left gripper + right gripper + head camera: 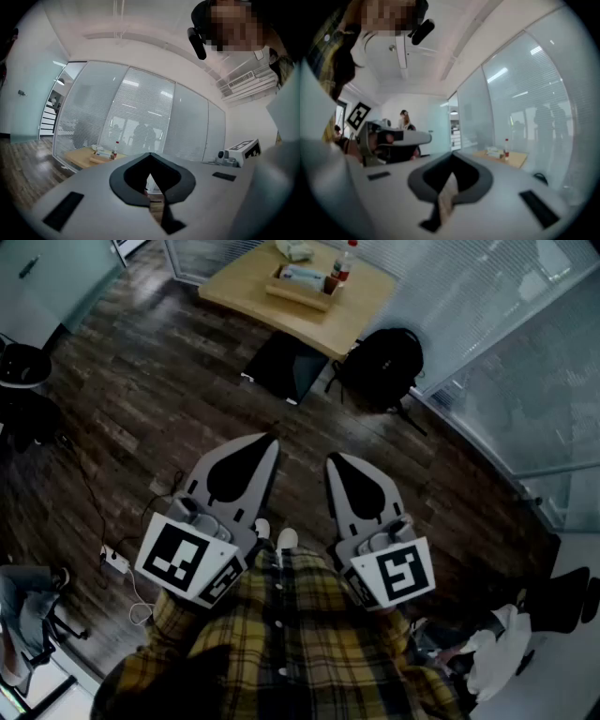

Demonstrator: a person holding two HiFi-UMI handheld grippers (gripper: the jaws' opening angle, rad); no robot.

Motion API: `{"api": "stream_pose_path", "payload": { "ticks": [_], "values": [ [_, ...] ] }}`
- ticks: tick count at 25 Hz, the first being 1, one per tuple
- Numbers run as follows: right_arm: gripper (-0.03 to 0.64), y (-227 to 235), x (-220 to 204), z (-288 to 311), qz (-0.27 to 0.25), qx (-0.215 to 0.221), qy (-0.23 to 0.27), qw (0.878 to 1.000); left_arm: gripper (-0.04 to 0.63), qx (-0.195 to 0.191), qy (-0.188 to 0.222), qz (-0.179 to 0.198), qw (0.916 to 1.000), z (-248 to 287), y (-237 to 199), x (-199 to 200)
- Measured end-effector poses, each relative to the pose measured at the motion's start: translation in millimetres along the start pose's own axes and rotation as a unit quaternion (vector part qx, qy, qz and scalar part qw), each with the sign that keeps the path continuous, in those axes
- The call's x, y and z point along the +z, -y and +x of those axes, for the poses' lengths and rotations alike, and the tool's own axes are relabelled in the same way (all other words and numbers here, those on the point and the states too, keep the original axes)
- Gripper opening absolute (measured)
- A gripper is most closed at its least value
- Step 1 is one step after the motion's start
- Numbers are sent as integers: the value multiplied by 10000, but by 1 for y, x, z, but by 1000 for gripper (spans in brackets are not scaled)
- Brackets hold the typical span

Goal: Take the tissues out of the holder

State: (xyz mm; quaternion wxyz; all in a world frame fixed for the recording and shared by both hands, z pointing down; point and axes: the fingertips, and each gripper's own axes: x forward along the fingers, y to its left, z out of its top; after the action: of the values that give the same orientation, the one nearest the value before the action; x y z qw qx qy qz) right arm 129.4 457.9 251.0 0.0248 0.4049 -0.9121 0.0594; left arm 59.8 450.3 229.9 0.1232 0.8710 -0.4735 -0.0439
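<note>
Far ahead on wooden table [248,289], well apart from both grippers, sits tissue holder [302,293] w/ tissues [302,276] inside. Left gripper [268,441] & right gripper [334,461]: jaws together, nothing between, held near person's chest.

1. The head view is dim and murky. The floor [141,399] beyond the left hand-held gripper [270,439] and the right hand-held gripper [333,459] is dark, and the table [366,296] far ahead of them is the brightest patch.
2. The left gripper view is bright and hazy. Light comes from the ceiling [140,28] above the hand-held gripper and through the glass wall [140,117] ahead of it.
3. The right gripper view is soft and blurred, most of all near the jaws.
4. Both gripper views bend at the edges and have black corners.
</note>
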Motion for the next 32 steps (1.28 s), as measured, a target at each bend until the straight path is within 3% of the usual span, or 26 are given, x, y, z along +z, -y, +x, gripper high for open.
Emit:
{"api": "stream_pose_path", "payload": {
  "ticks": [8,18,32],
  "values": [
    [12,7,-7,-5,137,-4,-2,9999,8,-65,7,2,10000,7,5,-5],
    [12,10,-13,-15,284,55,-91,9995,8,128,56,73,9999,2,10,-5],
    [12,12,-24,2,464,526,-158,9974,8,750,145,162,9969,-8,-10,-4]
  ]
}}
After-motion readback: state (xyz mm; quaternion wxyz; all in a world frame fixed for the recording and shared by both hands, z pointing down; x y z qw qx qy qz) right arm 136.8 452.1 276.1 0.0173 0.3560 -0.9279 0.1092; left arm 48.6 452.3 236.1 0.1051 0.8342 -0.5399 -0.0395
